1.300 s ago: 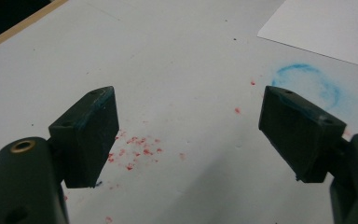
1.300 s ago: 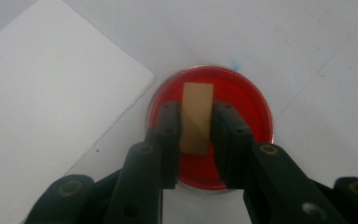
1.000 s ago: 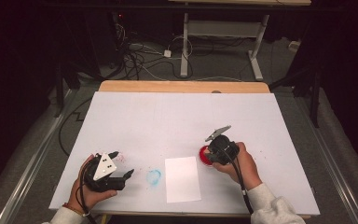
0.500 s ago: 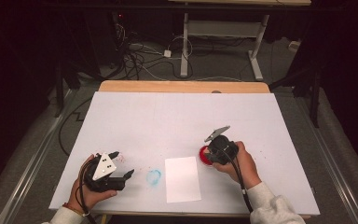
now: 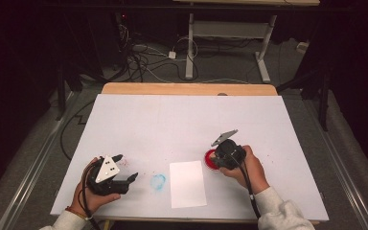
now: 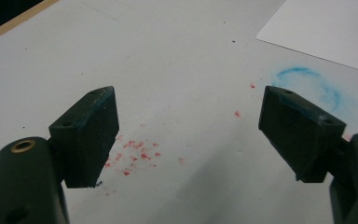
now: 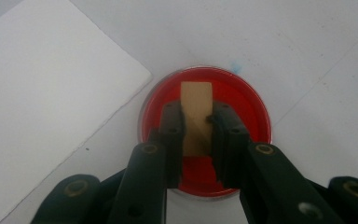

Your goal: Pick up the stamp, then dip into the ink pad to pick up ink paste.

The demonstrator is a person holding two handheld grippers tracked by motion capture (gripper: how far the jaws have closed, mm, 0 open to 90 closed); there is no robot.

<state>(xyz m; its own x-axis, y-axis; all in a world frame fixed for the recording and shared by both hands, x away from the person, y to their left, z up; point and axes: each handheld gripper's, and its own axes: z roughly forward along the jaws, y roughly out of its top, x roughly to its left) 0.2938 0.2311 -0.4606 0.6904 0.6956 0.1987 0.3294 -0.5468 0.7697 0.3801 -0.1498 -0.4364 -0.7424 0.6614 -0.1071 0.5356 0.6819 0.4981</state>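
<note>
A round red dish [image 7: 249, 109] sits on the white table sheet, just right of a white sheet of paper [image 7: 42, 93]. My right gripper [image 7: 196, 115] is shut on a small tan wooden block [image 7: 196, 95], which it holds upright over the red surface; I cannot tell whether the block touches it. In the high view the right gripper [image 5: 219, 158] is over the red dish [image 5: 209, 159] at centre right. At the front left my left gripper [image 5: 127, 166] is open with nothing between its fingers. Its own view shows the left gripper [image 6: 186, 126] spread wide above the table.
A faint blue ring stain [image 5: 158, 181] lies between the left gripper and the paper [image 5: 188, 183]. Red specks [image 6: 137, 156] dot the sheet under the left gripper. The table's wooden far edge [image 5: 187, 89] borders a floor with cables and a desk frame.
</note>
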